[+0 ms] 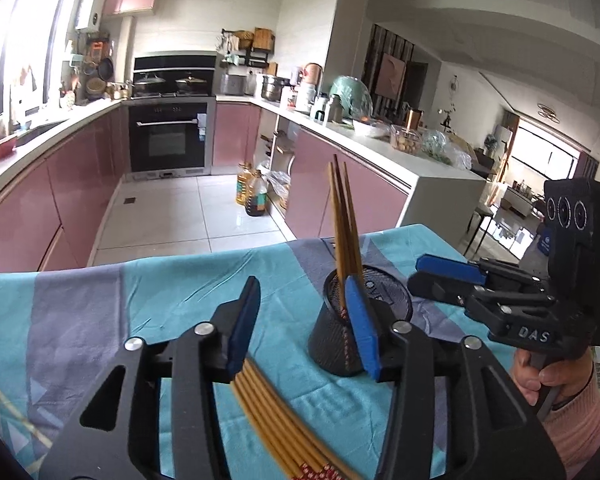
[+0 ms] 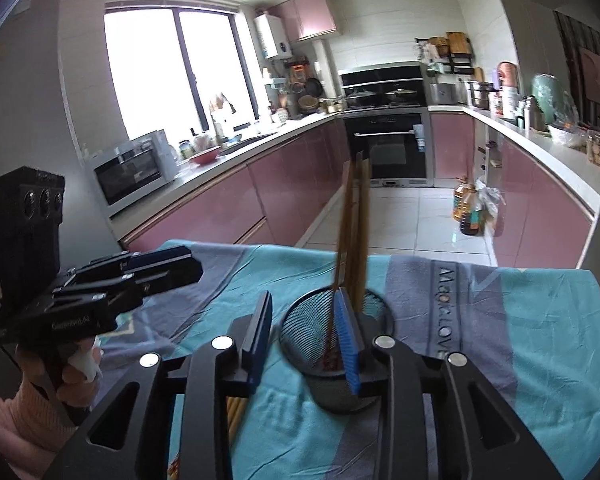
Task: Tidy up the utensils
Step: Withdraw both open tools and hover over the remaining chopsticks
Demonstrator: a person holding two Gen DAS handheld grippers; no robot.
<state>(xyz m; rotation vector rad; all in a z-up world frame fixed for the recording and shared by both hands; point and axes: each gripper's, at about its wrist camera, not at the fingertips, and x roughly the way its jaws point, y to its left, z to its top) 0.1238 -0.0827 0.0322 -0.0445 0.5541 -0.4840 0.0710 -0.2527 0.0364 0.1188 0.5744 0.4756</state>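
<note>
A black mesh holder (image 1: 328, 344) stands on the blue patterned cloth (image 1: 100, 300) with several wooden chopsticks (image 1: 342, 216) upright in it. More chopsticks (image 1: 268, 408) lie flat on the cloth under my left gripper (image 1: 302, 300). That gripper is open with nothing between its pads, and its right finger is just in front of the holder. My right gripper (image 2: 304, 304) is also open and empty, just short of the holder (image 2: 296, 320) and its standing chopsticks (image 2: 356, 220). The lying chopsticks (image 2: 236, 412) show below its left finger. Each gripper appears in the other's view: right (image 1: 440, 276), left (image 2: 172, 268).
The table's far edge (image 1: 180, 258) drops to a tiled kitchen floor. Oil bottles (image 1: 254, 194) stand on the floor by the pink cabinets. A worktop (image 1: 380, 140) crowded with jars and bowls runs along the right. A hand in a pink sleeve (image 1: 556, 380) holds the right gripper.
</note>
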